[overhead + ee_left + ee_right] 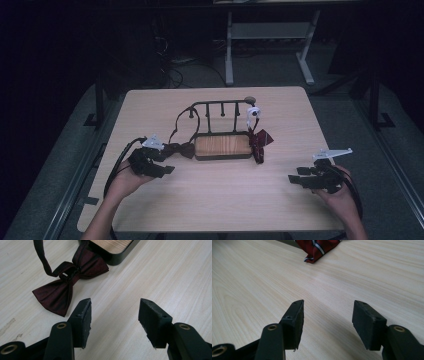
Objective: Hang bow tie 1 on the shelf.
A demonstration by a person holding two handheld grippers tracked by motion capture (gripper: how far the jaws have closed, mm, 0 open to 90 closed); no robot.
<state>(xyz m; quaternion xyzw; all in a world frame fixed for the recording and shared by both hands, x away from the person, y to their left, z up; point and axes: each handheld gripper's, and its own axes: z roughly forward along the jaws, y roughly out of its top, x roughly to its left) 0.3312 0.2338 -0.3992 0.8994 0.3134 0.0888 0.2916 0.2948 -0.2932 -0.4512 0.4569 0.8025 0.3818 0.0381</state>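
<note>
Item 1. Left tongs (162, 162): held in the person's left hand (125, 180) near the left edge of the desk (220, 200). In the left gripper view the left tongs (115, 315) stand spread wide, bare desk showing between the jaws. They hold nothing. They rest low over the desk; contact with it cannot be told.

Item 2. Dark bow tie (67, 285): maroon, lying flat on the desk just ahead of the left tongs and to the left of their gap, apart from the jaws. Its strap (41, 257) loops away toward the stand. In the high view the dark bow tie (180, 149) lies just beside the left end of the stand's base.

Item 3. Stand (222, 145): a wooden tray base with a black rim, mid-desk, bearing a black rail with pegs (220, 107) behind it. A white tag (253, 114) hangs at the right end of the rail.

Item 4. Red bow tie (260, 140): at the right end of the base; it is red with pale stripes in the right gripper view (317, 247), well ahead of the jaws.

Item 5. Right tongs (295, 179): held in the right hand (340, 195) near the desk's right edge. In their own view the right tongs (328, 315) are spread wide, empty, low over bare desk.
</note>
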